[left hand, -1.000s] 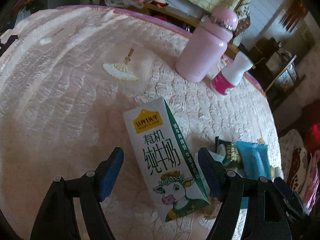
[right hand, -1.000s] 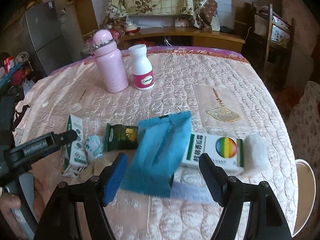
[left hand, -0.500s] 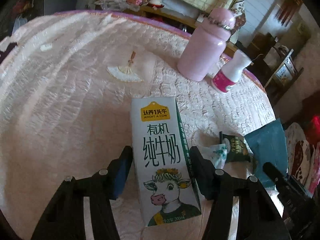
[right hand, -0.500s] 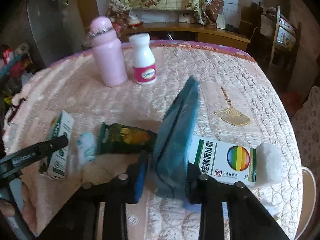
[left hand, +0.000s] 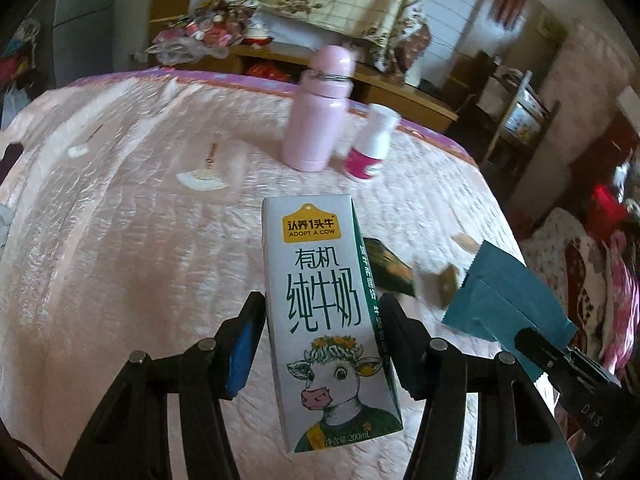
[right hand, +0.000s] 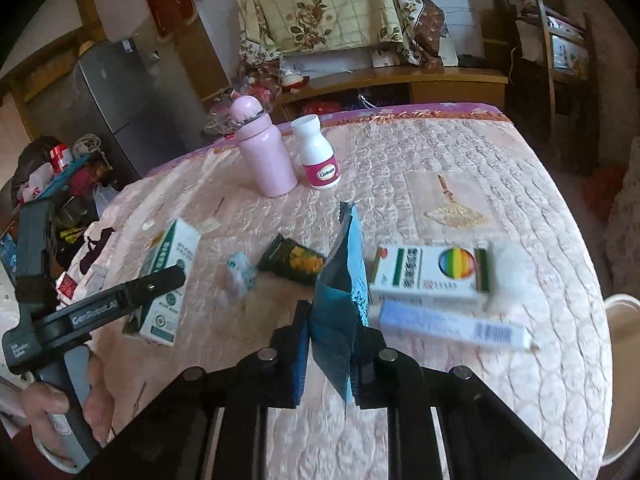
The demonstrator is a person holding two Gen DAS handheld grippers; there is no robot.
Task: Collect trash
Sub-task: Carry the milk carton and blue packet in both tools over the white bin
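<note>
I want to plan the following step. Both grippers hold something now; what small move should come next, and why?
Probably lift both a little higher and carry them away to a bin, which no view shows. The left gripper clamps the white cow-printed milk carton, and the right gripper is shut on the teal foil wrapper, both seemingly clear of the pink quilted tablecloth.

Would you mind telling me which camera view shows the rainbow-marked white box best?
The right wrist view: the rainbow-marked white box lies in full view on the pink tablecloth, right of the teal packet held in the right gripper. The left wrist view does not show the box at all.
</note>
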